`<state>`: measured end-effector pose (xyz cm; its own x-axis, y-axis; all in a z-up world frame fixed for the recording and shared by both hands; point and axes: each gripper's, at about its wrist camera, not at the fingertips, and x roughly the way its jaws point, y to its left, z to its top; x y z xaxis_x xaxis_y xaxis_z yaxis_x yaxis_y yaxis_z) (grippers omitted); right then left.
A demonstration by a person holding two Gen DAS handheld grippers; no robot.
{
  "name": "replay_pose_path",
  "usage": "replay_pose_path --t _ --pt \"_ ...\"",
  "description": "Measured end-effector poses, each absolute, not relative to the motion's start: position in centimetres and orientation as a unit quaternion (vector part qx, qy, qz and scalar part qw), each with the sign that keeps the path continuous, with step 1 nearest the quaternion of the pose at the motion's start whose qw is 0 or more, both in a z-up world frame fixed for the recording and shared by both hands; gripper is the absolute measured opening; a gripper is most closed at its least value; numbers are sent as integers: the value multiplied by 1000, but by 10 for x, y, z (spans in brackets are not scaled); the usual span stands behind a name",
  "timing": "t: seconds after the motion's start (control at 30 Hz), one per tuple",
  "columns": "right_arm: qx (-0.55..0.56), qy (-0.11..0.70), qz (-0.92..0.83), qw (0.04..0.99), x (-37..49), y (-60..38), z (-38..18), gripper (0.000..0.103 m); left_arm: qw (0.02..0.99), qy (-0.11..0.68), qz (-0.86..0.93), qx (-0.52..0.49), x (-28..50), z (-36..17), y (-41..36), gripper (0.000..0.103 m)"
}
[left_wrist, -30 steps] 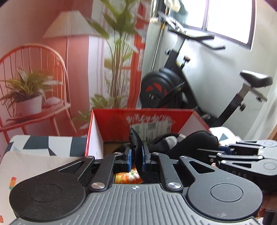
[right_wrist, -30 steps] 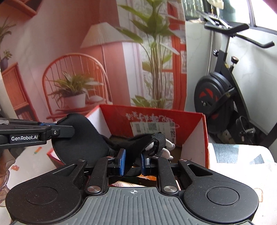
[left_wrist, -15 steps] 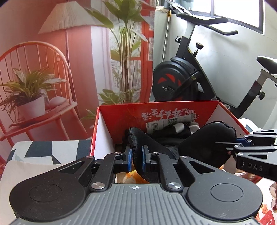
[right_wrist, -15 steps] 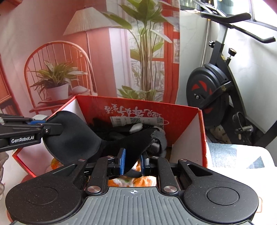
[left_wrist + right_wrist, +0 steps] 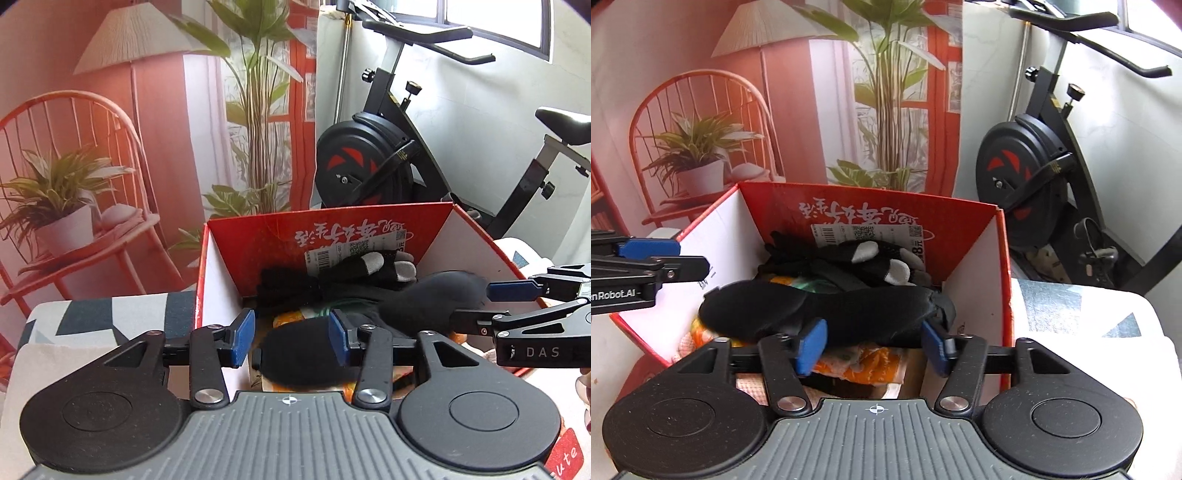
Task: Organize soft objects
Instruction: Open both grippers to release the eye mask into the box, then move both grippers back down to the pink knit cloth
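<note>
A red cardboard box [image 5: 369,229] [image 5: 967,229] holds soft things. A black eye mask [image 5: 827,314] [image 5: 306,358] lies across the top of the pile inside it. Behind the mask lie black gloves with grey fingertips [image 5: 365,271] [image 5: 882,262]. Orange patterned fabric [image 5: 857,363] shows under the mask. My left gripper [image 5: 291,338] is open over the mask's left end. My right gripper [image 5: 870,347] is open at the box's near edge, over the mask's right part. Neither holds anything. The right gripper's fingers also show in the left wrist view [image 5: 517,290].
The box stands on a surface with a grey and white patterned cloth [image 5: 92,317] [image 5: 1071,314]. Behind it hangs a printed backdrop of a chair and plants [image 5: 110,147]. An exercise bike [image 5: 388,158] stands at the back right.
Both grippers have opened and let go of the black eye mask, which has dropped onto the pile in the box. Both cameras have risen and look more down into the box.
</note>
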<state>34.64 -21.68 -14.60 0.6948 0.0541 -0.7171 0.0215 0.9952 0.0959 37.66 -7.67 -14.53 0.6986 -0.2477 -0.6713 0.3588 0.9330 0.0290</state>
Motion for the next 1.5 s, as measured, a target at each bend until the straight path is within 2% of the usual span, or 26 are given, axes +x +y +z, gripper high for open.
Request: replay_pose_path --t 0.07,0.23,0.3,0.4,0.57,0.63,0.7,1.5 --pt "53 390 5 919 342 -219 -142 63 919 349 -164 79 370 -141 -75 46" --pt "56 382 -3 923 325 -223 -129 63 922 344 -163 74 353 -131 -70 47" --pt "53 377 -8 925 317 -222 -124 64 922 343 -162 72 347 -128 -67 49" --pt "50 373 -10 926 304 -221 -118 66 924 342 -157 67 336 -124 -63 57" --pt "39 362 -14 931 279 -213 -109 88 927 338 -148 65 315 -118 -52 96" --pt "39 357 -13 933 268 -210 -106 99 928 334 -152 63 304 -115 -47 100" --pt "43 351 -13 935 257 -207 -104 102 927 336 -158 58 295 -113 -42 101" --pt "40 343 -6 939 134 -162 -120 102 931 330 -154 38 181 -136 11 103"
